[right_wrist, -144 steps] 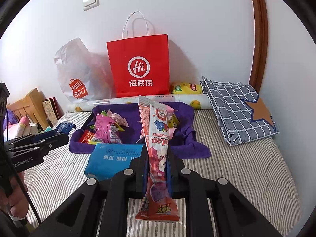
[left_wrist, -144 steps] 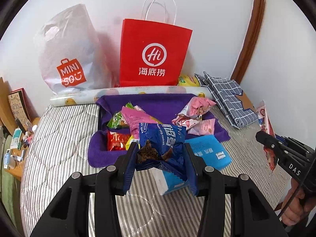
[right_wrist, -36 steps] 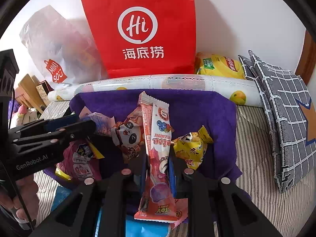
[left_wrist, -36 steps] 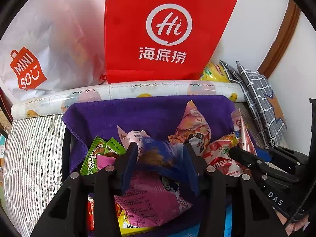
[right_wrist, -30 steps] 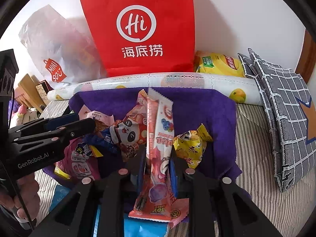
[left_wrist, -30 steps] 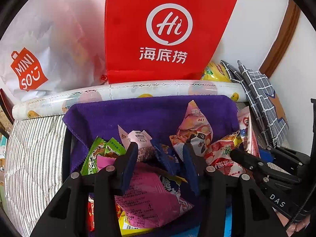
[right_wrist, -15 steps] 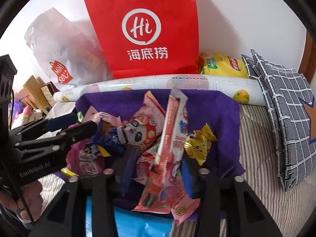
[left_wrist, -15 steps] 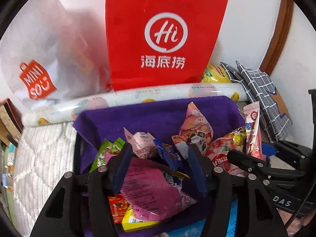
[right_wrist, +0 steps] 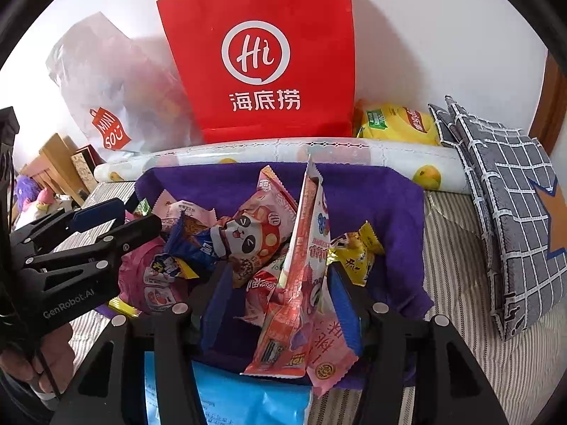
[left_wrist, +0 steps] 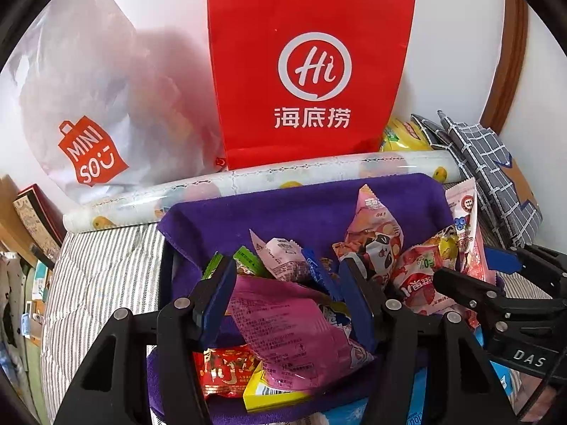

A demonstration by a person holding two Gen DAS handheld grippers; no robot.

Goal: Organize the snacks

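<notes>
Left wrist view. The left gripper [left_wrist: 287, 301] hangs over the purple-lined tray [left_wrist: 304, 209] with its 2 fingers [left_wrist: 216, 297] set wide and holding nothing. The dark blue snack packet [left_wrist: 320, 276] lies in the pile just ahead of the gap, toward 12 o'clock, free of both fingers and leaning from 11 to 5 o'clock. A large magenta packet [left_wrist: 294, 336] lies under the gap, its long axis from 10 to 4 o'clock. The right gripper [left_wrist: 475, 276] enters at 3 o'clock beside the long pink strip packet [left_wrist: 467, 233], which stands near upright against the tray's right wall.

Right wrist view. The right gripper [right_wrist: 280, 304] also shows its 2 fingers [right_wrist: 342, 301] wide apart. The long pink strip packet [right_wrist: 304, 269] rises between them, long axis from 6 to 12 o'clock and tilted slightly right; whether it touches the right finger cannot be told, but neither finger pinches it. The panda packet [right_wrist: 255, 233] lies at 11 o'clock of the gap. The light blue flat pack [right_wrist: 244, 400] lies on the bed outside the tray at 6 o'clock, just below the fingers; judged from this, it is the nearest loose item to the right gripper.
</notes>
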